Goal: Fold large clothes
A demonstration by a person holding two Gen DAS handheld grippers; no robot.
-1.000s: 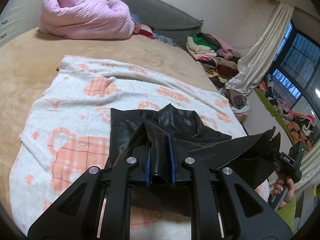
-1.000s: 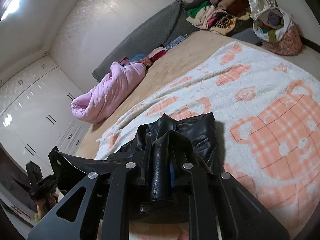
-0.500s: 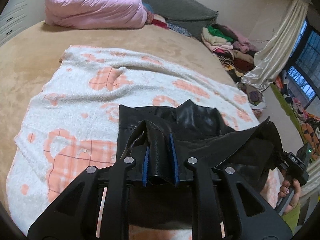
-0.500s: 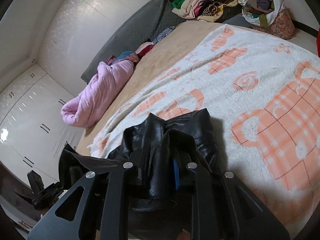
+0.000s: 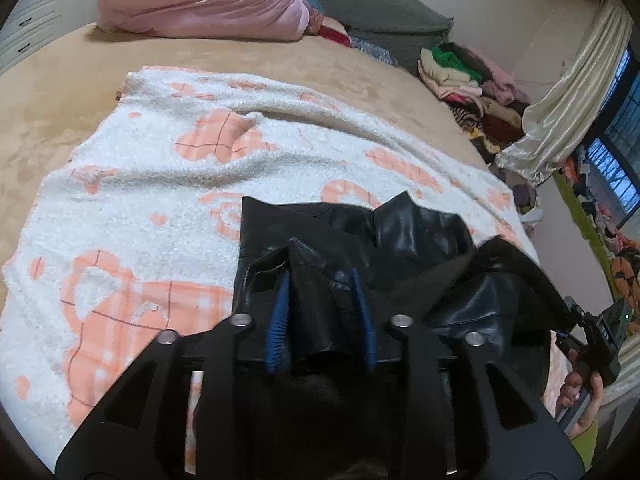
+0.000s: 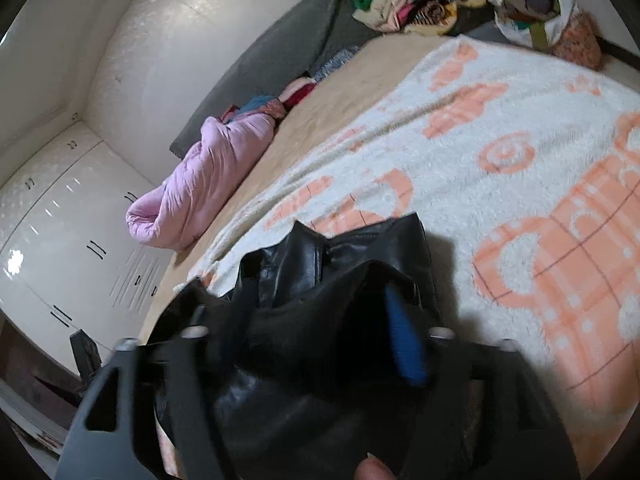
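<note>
- My left claw has just been opening; its blue pads stand apart, a fold of the black leather garment loose between them.
- That garment is glossy, creased and bunched, lying on the white-and-orange blanket spread over the bed.
- My right claw has just been opening wide, the leather slack between its jaws.

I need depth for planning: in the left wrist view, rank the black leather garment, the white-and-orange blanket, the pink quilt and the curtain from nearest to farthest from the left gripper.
1. Black leather garment, between the left gripper's fingers.
2. White-and-orange blanket, beneath and ahead.
3. Pink quilt, far end of the bed, upper left.
Curtain, far right: too close to call against the quilt.
</note>
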